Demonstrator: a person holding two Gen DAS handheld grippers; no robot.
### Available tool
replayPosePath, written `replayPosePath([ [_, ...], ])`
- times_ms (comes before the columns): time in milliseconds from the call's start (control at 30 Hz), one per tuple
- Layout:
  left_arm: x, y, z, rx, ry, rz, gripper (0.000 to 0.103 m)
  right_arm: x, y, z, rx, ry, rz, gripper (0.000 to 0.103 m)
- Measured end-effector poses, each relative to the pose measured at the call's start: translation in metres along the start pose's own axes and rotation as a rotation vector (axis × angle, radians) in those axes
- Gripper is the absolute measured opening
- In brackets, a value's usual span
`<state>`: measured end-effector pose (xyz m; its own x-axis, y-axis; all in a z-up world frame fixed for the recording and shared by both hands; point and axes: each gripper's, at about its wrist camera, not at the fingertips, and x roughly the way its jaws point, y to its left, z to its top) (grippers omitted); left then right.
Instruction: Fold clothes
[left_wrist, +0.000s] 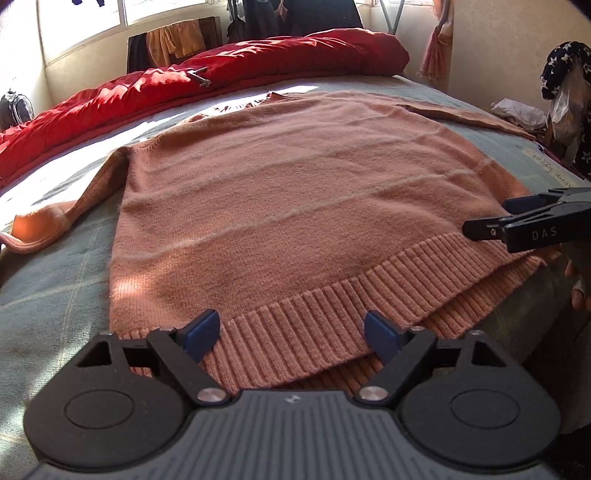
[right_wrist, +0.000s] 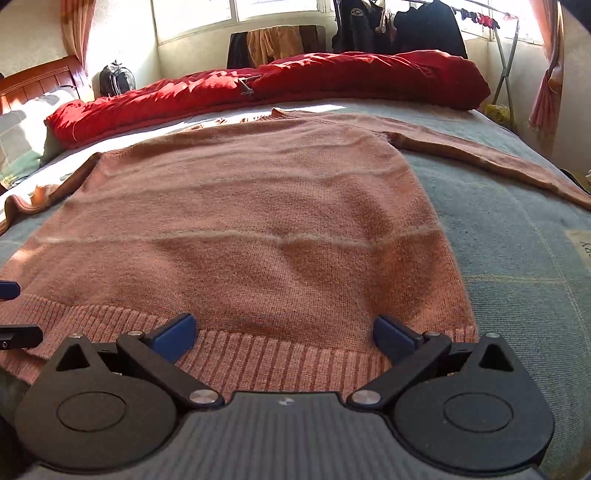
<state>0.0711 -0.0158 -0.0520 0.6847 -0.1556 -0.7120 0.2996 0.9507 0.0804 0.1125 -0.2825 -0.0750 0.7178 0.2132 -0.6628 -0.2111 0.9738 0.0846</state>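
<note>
A salmon-pink knitted sweater (left_wrist: 295, 192) is spread flat on the grey-green checked bed cover (right_wrist: 517, 258), its ribbed hem (right_wrist: 258, 354) framed by the widely parted left gripper (left_wrist: 291, 334) and right gripper (right_wrist: 284, 336), neither gripping anything.

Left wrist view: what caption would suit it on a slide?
Open left gripper over the ribbed hem of a pink sweater spread on a bed, right gripper alongside.

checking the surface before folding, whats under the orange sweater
The orange sweater lies flat on a grey-blue checked blanket, visible all around it. Anything beneath its middle is covered.
</note>
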Motion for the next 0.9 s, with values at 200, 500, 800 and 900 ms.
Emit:
replayPosePath([
  [200, 0.021, 0.014, 0.02, -0.039, 0.013, 0.08, 0.086, -0.002, 0.001, -0.001, -0.004, -0.011, -0.003, 0.103],
  [500, -0.013, 0.044, -0.021, -0.178, 0.036, 0.056, 0.086, -0.002, 0.001, -0.004, -0.02, -0.025, -0.003, 0.103],
  [800, 0.0, 0.044, 0.015, -0.155, -0.016, 0.054, 0.086, -0.003, 0.002, -0.005, -0.026, -0.036, -0.008, 0.103],
  [900, 0.012, 0.03, 0.011, -0.125, 0.013, 0.044, 0.086, -0.008, 0.003, -0.003, -0.031, -0.026, -0.013, 0.103],
])
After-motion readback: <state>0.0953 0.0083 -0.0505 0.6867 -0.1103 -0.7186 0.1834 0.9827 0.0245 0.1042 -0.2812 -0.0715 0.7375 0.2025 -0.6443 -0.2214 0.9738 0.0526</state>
